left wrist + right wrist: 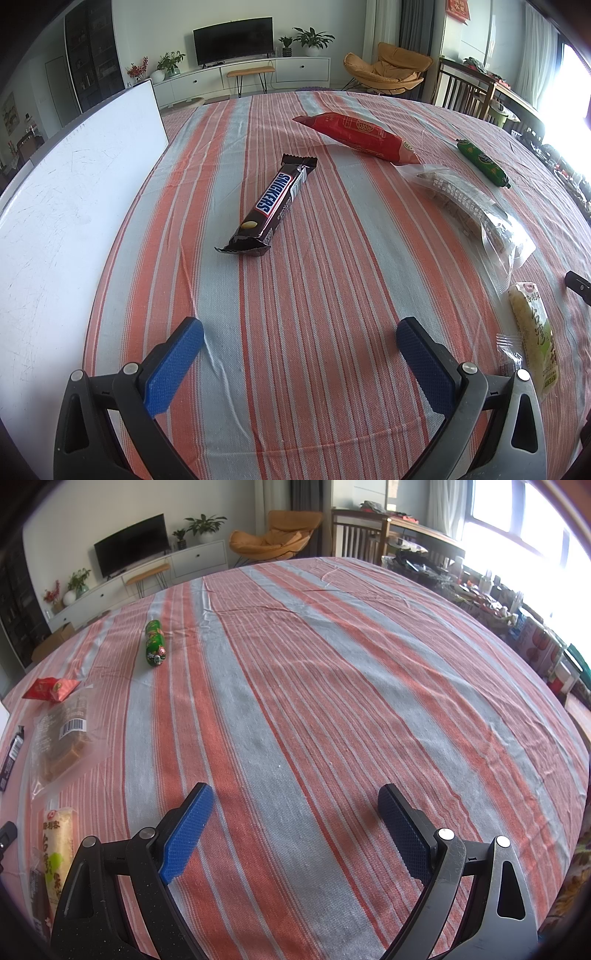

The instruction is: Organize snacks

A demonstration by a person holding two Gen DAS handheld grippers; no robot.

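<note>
While both grippers hover w/ blue pads spread apart, empty, snacks lie loose on the striped tablecloth (332,295). Left gripper (299,343) faces the Snickers bar (271,206); red packet (360,136), green sausage (482,162), clear pack (469,210) beyond. White board (74,206) at left. Right gripper (295,812) over bare cloth, rice snack (59,845) beside it.
</note>
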